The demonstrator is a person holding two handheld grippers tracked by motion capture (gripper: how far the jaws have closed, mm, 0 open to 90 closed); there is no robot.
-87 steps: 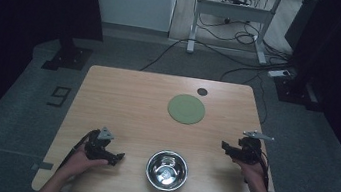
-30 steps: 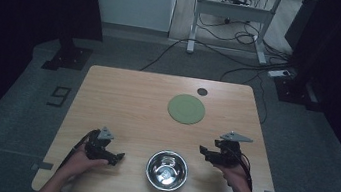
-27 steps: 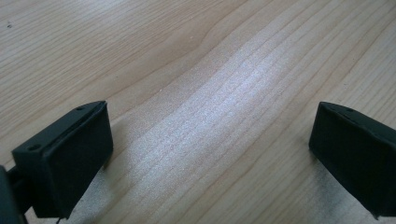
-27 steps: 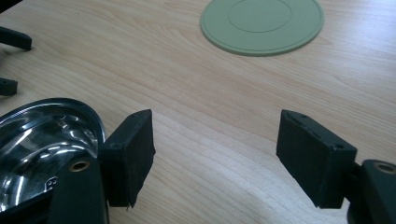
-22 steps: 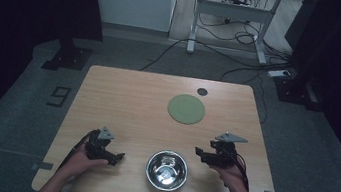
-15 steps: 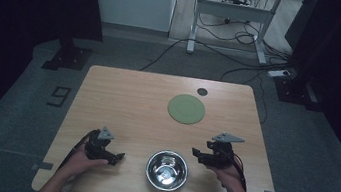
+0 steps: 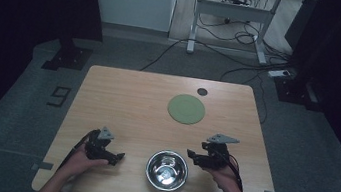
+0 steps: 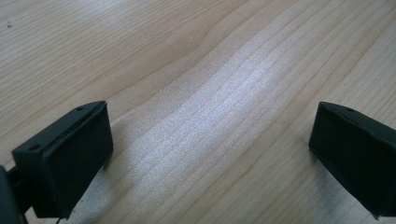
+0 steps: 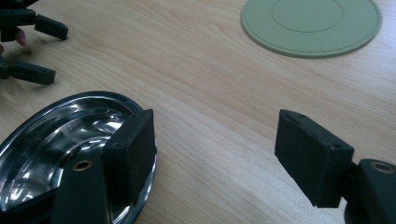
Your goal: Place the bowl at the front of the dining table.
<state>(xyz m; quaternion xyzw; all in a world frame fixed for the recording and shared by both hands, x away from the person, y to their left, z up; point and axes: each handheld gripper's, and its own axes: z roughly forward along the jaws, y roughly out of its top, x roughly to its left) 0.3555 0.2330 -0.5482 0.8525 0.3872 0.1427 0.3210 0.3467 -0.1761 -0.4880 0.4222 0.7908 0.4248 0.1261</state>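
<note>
- A steel bowl (image 7: 166,169) sits at the near edge of the wooden bench (image 7: 122,99), between the two hands.
- The right hand-held gripper (image 7: 194,156) lies just right of the bowl, pointing left at its rim, jaws spread, holding nothing; one jaw overlaps the rim in the right gripper view.
- The left hand-held gripper (image 7: 118,157) rests farther off, jaws spread over bare wood.
- A green round mat (image 7: 186,109) lies farther back.

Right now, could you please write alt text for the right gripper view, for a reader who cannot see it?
The right gripper hangs open over a wooden table, one black jaw over the rim of a shiny steel bowl at lower left. A flat green round mat lies beyond, and the left gripper shows at upper left.
</note>
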